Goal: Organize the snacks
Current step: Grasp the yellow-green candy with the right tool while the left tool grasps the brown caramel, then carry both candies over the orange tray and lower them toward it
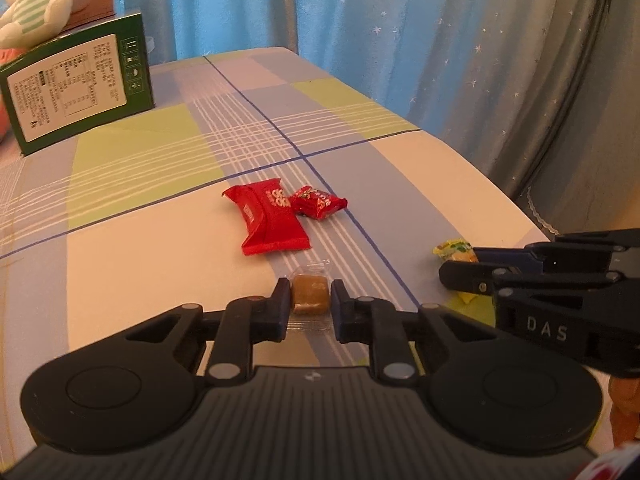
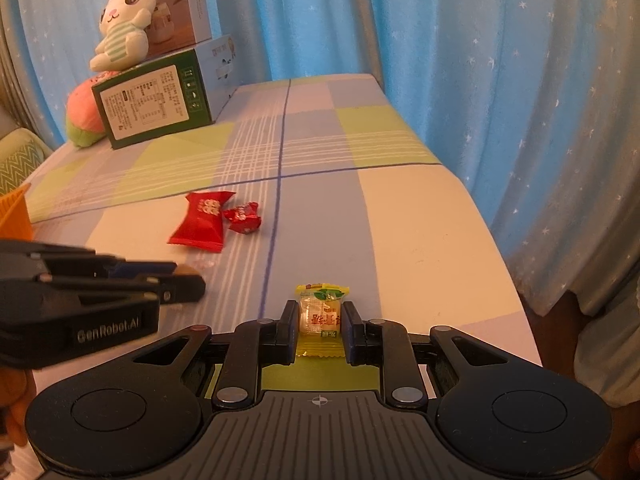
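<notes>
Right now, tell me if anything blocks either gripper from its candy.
Nothing visible does. The left gripper already brackets the brown candy, and the right gripper brackets the yellow candy. The two red packets lie farther ahead, clear of both.

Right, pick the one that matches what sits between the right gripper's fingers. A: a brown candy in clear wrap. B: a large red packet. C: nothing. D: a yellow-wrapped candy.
D: in the right wrist view the right gripper has its fingers on either side of the yellow-wrapped candy, while the brown candy sits in the left gripper.
</notes>
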`<move>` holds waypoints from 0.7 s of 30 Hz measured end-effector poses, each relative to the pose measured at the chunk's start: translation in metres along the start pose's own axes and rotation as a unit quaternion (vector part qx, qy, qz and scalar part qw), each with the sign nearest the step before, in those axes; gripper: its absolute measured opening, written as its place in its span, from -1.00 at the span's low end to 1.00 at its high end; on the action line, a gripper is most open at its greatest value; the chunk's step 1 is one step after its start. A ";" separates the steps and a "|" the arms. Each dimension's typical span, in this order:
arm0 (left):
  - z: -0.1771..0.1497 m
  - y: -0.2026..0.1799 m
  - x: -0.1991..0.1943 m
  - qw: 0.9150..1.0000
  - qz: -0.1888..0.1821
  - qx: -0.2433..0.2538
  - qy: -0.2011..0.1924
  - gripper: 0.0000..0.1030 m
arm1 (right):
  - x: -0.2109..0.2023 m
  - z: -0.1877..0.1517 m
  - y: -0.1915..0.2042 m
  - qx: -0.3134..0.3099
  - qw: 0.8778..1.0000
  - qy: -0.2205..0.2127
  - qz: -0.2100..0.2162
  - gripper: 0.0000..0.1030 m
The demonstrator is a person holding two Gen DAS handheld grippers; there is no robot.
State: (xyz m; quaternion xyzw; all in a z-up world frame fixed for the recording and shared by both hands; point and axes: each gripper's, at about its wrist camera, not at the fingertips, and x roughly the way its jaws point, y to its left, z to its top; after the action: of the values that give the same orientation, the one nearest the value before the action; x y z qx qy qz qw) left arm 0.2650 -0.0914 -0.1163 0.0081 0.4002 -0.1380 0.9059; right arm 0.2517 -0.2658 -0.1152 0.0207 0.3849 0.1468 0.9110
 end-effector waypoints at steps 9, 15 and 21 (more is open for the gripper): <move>-0.007 0.019 -0.055 0.999 0.011 -0.047 -0.008 -0.64 | -0.034 0.014 0.021 0.011 1.000 0.000 0.016 -0.57; -0.012 0.036 -0.107 0.997 0.023 -0.072 -0.023 -0.64 | -0.065 0.016 0.056 0.014 0.999 -0.004 0.032 -0.57; -0.025 0.055 -0.161 0.995 0.042 -0.086 -0.034 -0.64 | -0.097 0.012 0.098 0.012 0.999 -0.009 0.050 -0.57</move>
State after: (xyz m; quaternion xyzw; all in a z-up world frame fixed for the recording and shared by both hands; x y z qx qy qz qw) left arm 0.1581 0.0040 -0.0215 -0.0572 0.3788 -0.0650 0.9214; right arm 0.1711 -0.1989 -0.0245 0.0522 0.3766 0.1878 0.9056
